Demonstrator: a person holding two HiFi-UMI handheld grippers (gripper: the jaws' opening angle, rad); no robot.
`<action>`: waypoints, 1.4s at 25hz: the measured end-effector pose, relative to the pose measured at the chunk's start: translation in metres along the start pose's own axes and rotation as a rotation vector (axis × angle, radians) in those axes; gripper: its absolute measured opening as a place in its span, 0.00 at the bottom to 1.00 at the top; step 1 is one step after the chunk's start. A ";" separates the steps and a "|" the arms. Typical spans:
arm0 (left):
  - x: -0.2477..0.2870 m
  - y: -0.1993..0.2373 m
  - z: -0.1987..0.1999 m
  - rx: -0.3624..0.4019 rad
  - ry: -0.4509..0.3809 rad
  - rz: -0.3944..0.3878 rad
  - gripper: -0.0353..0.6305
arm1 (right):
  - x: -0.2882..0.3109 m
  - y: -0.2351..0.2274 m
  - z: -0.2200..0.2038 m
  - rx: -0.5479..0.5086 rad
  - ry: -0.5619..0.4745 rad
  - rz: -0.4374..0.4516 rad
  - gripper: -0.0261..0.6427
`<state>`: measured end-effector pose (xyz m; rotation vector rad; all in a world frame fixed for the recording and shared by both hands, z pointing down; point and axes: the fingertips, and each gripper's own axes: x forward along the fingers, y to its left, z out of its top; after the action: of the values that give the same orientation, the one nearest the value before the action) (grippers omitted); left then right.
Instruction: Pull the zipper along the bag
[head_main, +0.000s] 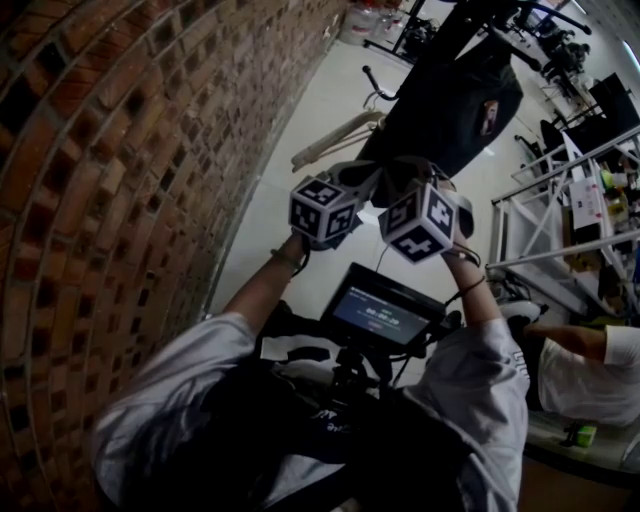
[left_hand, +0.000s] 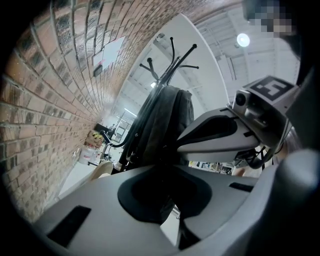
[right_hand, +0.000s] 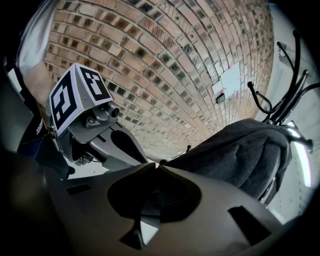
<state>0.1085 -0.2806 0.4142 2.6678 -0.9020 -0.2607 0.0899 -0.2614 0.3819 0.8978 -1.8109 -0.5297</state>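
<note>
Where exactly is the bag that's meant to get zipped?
In the head view the bag hangs from a coat rack at top centre-right, just beyond the person's raised arms, with the brick wall to its left.

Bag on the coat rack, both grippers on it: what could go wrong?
The bag hangs free on the coat rack; pulling could swing it or tip the rack.
The right gripper pinches just the bag's edge, so it may slip.
The left gripper alone braces the fabric.
</note>
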 end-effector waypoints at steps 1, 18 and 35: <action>0.000 0.000 0.000 -0.001 0.001 0.001 0.09 | 0.001 0.001 -0.001 0.005 0.002 0.004 0.08; -0.004 0.004 -0.003 -0.076 -0.021 0.033 0.09 | 0.001 -0.005 -0.004 0.317 -0.159 -0.033 0.08; -0.073 -0.005 -0.051 -0.118 0.027 0.336 0.10 | -0.057 0.018 -0.064 0.805 -0.441 0.069 0.06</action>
<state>0.0678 -0.2204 0.4655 2.3593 -1.2622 -0.1915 0.1546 -0.2034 0.3862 1.3085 -2.5112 0.0925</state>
